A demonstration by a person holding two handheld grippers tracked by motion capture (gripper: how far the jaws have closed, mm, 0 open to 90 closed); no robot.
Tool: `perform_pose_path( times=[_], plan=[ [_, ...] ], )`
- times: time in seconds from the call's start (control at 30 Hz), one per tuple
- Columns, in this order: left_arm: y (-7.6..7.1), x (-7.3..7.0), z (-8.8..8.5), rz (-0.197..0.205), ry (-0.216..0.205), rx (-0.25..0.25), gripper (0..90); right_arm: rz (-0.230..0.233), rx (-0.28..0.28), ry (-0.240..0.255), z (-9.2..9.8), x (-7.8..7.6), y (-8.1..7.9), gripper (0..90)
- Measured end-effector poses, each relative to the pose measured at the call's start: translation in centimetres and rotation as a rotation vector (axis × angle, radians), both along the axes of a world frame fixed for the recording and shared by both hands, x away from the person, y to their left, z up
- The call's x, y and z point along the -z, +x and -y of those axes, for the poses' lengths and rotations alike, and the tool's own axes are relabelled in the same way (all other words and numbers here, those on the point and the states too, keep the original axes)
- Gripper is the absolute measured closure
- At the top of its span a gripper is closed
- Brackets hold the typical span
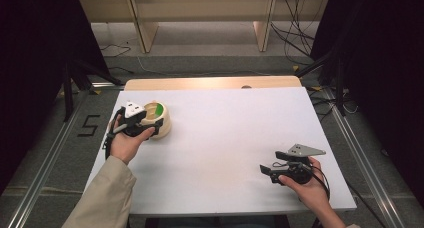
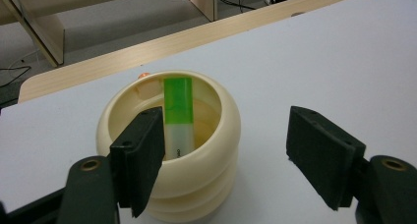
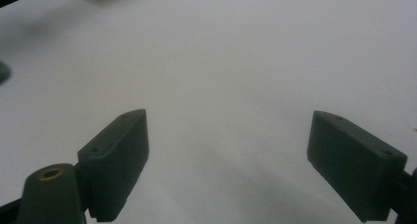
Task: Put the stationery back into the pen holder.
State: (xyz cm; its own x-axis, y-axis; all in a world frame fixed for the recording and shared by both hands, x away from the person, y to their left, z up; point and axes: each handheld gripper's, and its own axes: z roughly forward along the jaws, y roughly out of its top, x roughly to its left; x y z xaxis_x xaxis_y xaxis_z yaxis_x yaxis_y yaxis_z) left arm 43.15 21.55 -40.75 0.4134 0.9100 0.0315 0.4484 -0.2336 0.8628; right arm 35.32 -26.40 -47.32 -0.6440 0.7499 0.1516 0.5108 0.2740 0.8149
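While left gripper (image 1: 146,124) sits w/ jaws open astride the cream pot's (image 2: 169,150) rim (green-capped tube (image 2: 177,113) inside), right gripper (image 1: 272,172) hovers low over bench (image 1: 225,133), jaws open.

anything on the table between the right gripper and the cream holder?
Nothing: in the high view the white table is bare between the right gripper and the cream holder. The right gripper view shows the same bare stretch.

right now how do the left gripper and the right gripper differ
The left gripper sits at the cream pot, one jaw over the pot's rim and the other outside its wall; the right gripper hovers over bare white table. The left is at the table's far left, the right at its near right. Both are open and hand-held.
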Motion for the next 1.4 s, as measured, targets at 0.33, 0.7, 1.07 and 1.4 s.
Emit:
perform_pose_path(
  times=[0.33,0.7,1.07,1.4],
  plan=[
    [-1.1,0.4,0.1,-0.010,-0.006,0.023,30.8,-0.001,0.001,0.000,0.0,0.0,0.0,16.7],
    [-2.5,1.1,0.5,-0.018,-0.002,0.057,30.6,-0.001,0.000,0.001,0.0,0.0,0.0,16.7],
    [-4.8,2.9,0.5,-0.032,0.006,0.104,30.1,0.001,0.000,0.001,0.0,0.0,0.0,16.7],
    [-7.0,4.4,0.4,-0.050,0.017,0.133,29.4,0.000,-0.001,-0.001,0.0,0.0,0.0,16.7]
  ],
)
